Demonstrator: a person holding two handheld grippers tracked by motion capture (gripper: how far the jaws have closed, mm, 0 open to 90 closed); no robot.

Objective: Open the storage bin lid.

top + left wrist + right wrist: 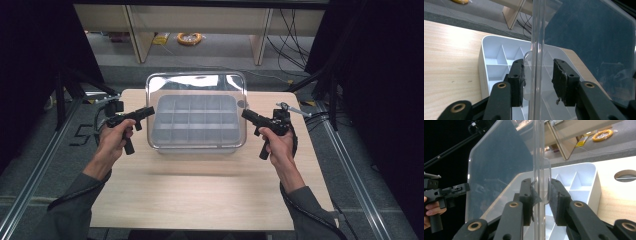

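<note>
My left hand-held gripper point(148, 112) and right hand-held gripper point(246, 114) straddle the clear lid point(196, 82) edges at nine and three o'clock, jaws not clamped.

Bright overhead light; glare on clear lid point(196, 80); dark surroundings; high view soft.

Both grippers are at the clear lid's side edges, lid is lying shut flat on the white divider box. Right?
Not quite. The clear lid is raised, standing up off the white divider box, whose open compartments show in the left gripper view. The rest holds: the left gripper and right gripper each straddle a side edge of the lid.
</note>
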